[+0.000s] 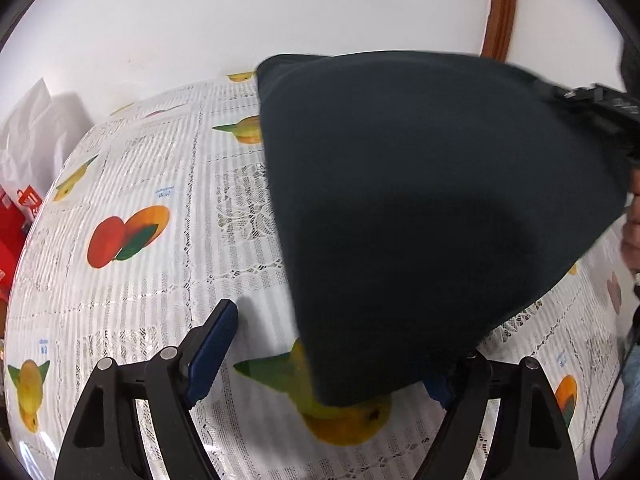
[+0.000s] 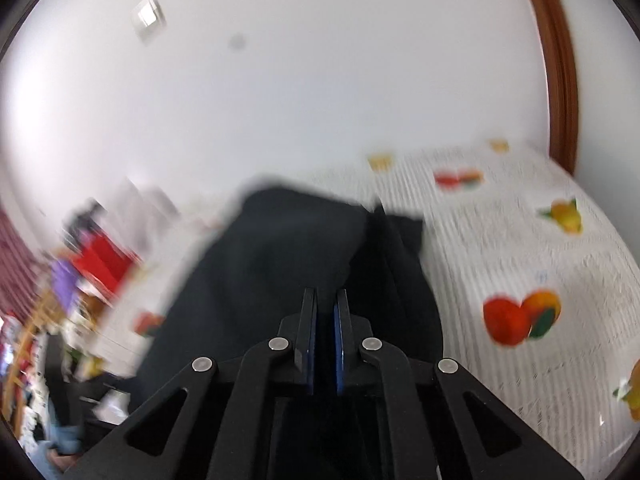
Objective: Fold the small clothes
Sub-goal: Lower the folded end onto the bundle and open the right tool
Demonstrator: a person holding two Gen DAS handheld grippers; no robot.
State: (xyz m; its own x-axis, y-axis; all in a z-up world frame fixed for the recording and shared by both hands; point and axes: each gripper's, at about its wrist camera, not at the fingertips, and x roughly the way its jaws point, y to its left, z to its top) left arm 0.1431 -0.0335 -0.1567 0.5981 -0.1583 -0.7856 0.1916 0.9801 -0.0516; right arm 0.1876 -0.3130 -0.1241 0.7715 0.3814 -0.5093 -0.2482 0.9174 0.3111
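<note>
A dark navy garment (image 1: 420, 208) hangs in the air above the fruit-print tablecloth (image 1: 140, 208). Its lower tip droops between my left gripper's fingers. My left gripper (image 1: 332, 360) is open: its left pad (image 1: 212, 352) is bare and the cloth covers most of the right pad. The right gripper shows at the upper right of the left wrist view (image 1: 592, 96), pinching the cloth's top edge. In the right wrist view my right gripper (image 2: 325, 304) is shut on the dark garment (image 2: 280, 264), which hangs down past it. That view is motion-blurred.
A white plastic bag (image 1: 36, 128) and red boxes (image 1: 16, 216) stand at the table's left edge. A white wall and a brown door frame (image 1: 500, 8) lie behind the table. Cluttered items (image 2: 80, 280) sit at the left in the right wrist view.
</note>
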